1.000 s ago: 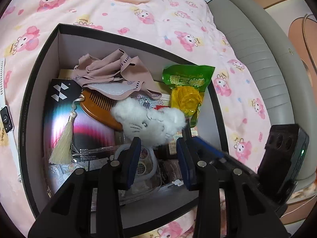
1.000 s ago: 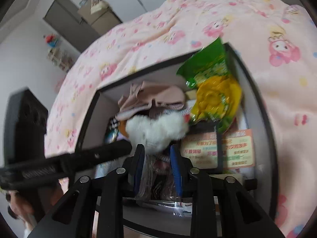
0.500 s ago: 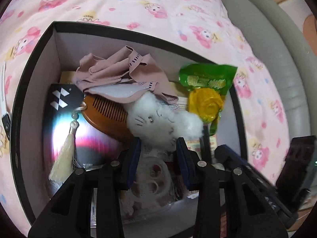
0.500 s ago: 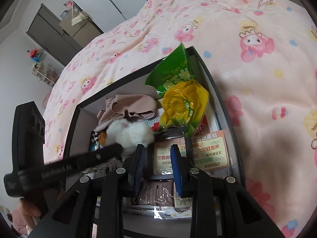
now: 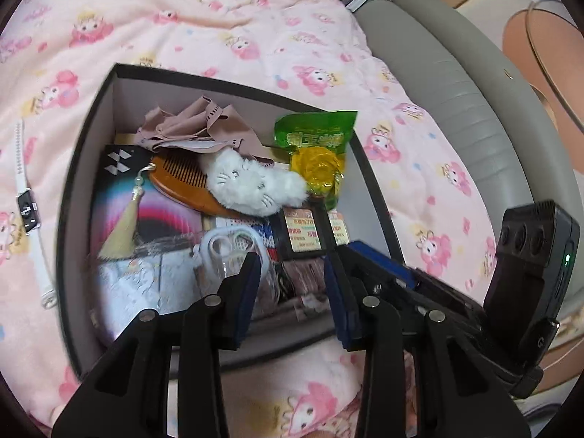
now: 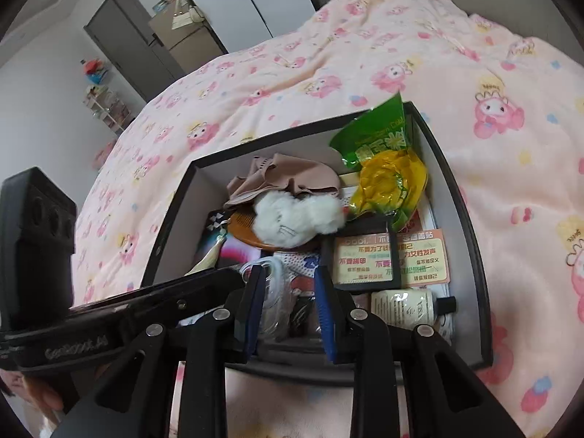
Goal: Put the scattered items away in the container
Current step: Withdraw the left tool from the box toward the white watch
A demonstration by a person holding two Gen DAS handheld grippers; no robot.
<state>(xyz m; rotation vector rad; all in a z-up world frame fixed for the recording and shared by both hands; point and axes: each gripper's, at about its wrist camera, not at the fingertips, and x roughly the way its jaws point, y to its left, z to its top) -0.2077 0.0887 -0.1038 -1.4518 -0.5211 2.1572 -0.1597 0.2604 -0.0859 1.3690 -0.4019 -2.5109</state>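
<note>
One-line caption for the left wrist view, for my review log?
Left tool open and empty above the box of tidied items; white watch lies outside on the pink blanket.

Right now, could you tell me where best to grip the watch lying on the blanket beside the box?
Probably at the watch body, from above, fingers across its width. The white strap lies flat and thin along the blanket; the dark body stands proud, giving the pads more to bite.

"GenRobot.AI" is printed along the black gripper arm.
</note>
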